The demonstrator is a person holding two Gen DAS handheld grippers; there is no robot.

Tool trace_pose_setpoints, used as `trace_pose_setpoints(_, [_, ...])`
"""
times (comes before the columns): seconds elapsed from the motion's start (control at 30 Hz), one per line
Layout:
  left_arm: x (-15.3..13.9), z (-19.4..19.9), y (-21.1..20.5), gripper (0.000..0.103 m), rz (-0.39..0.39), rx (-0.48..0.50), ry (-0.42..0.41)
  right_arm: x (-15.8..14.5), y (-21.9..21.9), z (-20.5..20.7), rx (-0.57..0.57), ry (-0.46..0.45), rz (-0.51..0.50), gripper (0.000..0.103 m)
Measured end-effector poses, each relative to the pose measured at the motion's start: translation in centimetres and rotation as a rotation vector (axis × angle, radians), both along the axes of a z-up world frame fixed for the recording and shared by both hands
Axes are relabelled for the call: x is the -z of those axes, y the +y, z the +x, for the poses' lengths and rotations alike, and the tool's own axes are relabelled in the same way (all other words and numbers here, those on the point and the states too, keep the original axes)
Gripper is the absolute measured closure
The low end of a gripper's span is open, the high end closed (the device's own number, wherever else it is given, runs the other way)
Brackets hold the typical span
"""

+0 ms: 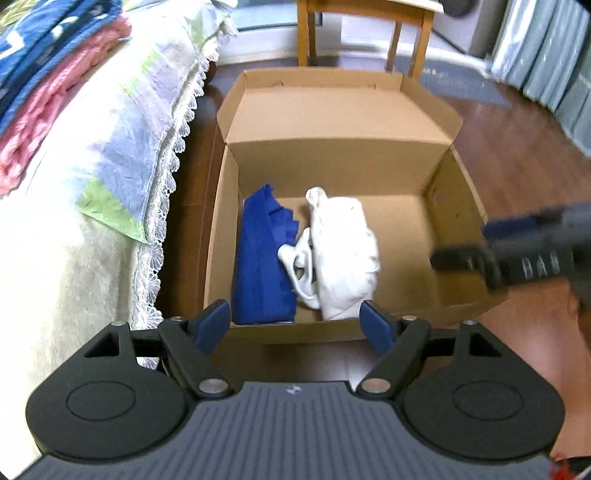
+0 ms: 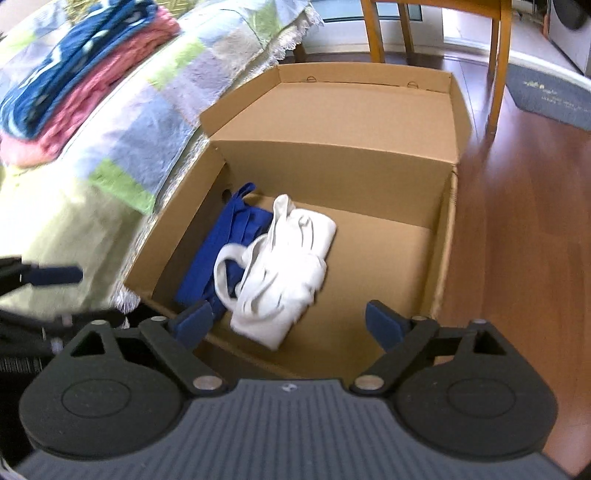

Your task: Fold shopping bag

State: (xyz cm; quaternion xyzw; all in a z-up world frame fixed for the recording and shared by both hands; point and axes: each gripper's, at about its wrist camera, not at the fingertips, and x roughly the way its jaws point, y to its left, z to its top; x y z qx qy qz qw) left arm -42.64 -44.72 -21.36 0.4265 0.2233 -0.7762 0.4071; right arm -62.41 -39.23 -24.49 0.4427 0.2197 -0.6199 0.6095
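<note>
A folded white shopping bag [image 1: 343, 254] [image 2: 284, 269] lies in an open cardboard box [image 1: 458, 229] [image 2: 332, 166] on the floor, its handles loose toward the left. A folded blue bag [image 1: 262, 262] [image 2: 229, 243] lies beside it against the box's left wall. My left gripper [image 1: 295, 323] hovers open over the box's near edge with nothing between its fingers. My right gripper [image 2: 291, 325] is also open and empty above the near edge. The right gripper shows blurred at the right of the left wrist view [image 1: 517, 247].
A bed with a patchwork cover [image 1: 122, 129] [image 2: 140, 122] and lace trim borders the box on the left, with folded pink and blue towels [image 1: 48, 74] [image 2: 74, 81] on it. A wooden chair [image 1: 362, 33] [image 2: 443, 37] stands behind the box. A dark mat [image 2: 550, 92] lies on the wooden floor.
</note>
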Motion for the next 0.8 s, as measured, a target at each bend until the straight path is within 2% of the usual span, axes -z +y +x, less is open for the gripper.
trace_pose_setpoints(0.33, [-4.2,1.2,3.4,0.017,-0.116,-0.055,0.047,-2.9,5.2,2.7,-0.091,0.043,-0.026,0.001])
trace_pose_setpoints(0.57, [-7.5,0.7,6.7,0.008,-0.306,-0.084,0.003,-5.6,7.6,4.2,-0.132,0.165,-0.098,0.001])
trace_pose_setpoints(0.6, [-8.0,0.7,7.2,0.004,-0.328,-0.084,-0.001,-6.0,8.0,4.4,-0.131,0.186,-0.111,0.001])
trace_pose_setpoints(0.8, [-10.7,1.1,8.9,0.003,-0.386,-0.068,0.055,-8.5,10.4,5.7,-0.102,0.34,-0.247,0.001])
